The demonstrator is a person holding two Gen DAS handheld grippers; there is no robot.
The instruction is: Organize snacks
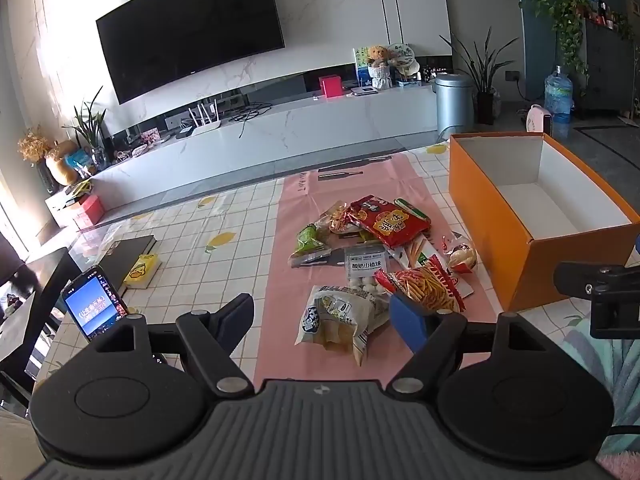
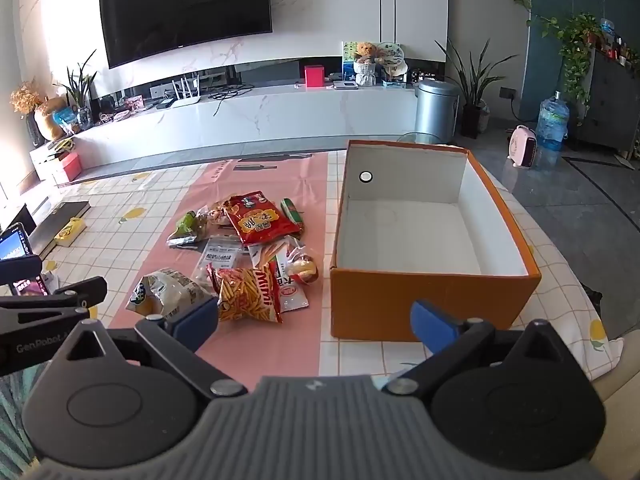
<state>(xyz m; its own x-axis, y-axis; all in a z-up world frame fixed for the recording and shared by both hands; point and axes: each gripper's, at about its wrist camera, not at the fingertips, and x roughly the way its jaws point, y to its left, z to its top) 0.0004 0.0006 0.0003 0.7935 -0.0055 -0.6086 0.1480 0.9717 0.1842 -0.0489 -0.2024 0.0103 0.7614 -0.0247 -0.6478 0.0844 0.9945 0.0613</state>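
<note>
A pile of snack packets lies on the pink mat (image 1: 280, 264): a red bag (image 1: 388, 218), a fries bag (image 1: 430, 286), a white puffed bag (image 1: 340, 318), a green packet (image 1: 308, 240) and a clear pack of white balls (image 1: 366, 270). An open orange box (image 1: 532, 216) with a white, empty inside stands to their right. My left gripper (image 1: 324, 316) is open and empty, just short of the white bag. My right gripper (image 2: 316, 320) is open and empty, in front of the orange box (image 2: 432, 300), with the fries bag (image 2: 248, 294) beside its left finger.
A phone (image 1: 94, 302) stands at the table's left, next to a yellow box (image 1: 140, 272) and a dark book (image 1: 124, 248). The table has a checked cloth (image 1: 200, 248). Beyond it are a TV console, bin, plants and a water jug.
</note>
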